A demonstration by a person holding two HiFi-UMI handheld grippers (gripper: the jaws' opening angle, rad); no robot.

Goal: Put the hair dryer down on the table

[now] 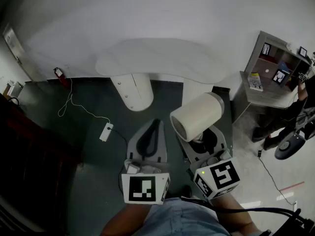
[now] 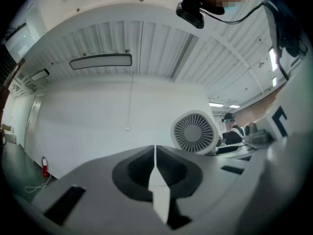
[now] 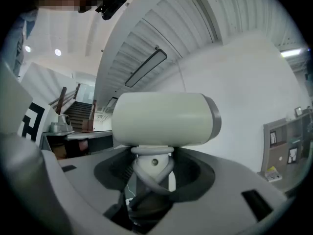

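The hair dryer [image 1: 197, 116] is cream-white with a wide round barrel, held up in the air in front of me. My right gripper [image 1: 206, 139] is shut on its handle, and in the right gripper view the barrel [image 3: 161, 119] sits just above the jaws [image 3: 152, 173] with the cord looping down between them. My left gripper [image 1: 153, 124] hovers beside it, shut and holding nothing. In the left gripper view its jaws [image 2: 155, 165] meet at a seam and the dryer's vented rear [image 2: 194, 132] shows to the right. The white table [image 1: 147, 58] with a curved top lies ahead, below both grippers.
A white pedestal leg [image 1: 133, 90] stands under the table. A power strip with its cable [image 1: 106, 132] lies on the dark floor at left, near a red extinguisher [image 1: 59, 73]. At right are a shelf unit [image 1: 275, 68], a person [image 1: 295, 112] and a chair base [image 1: 290, 146].
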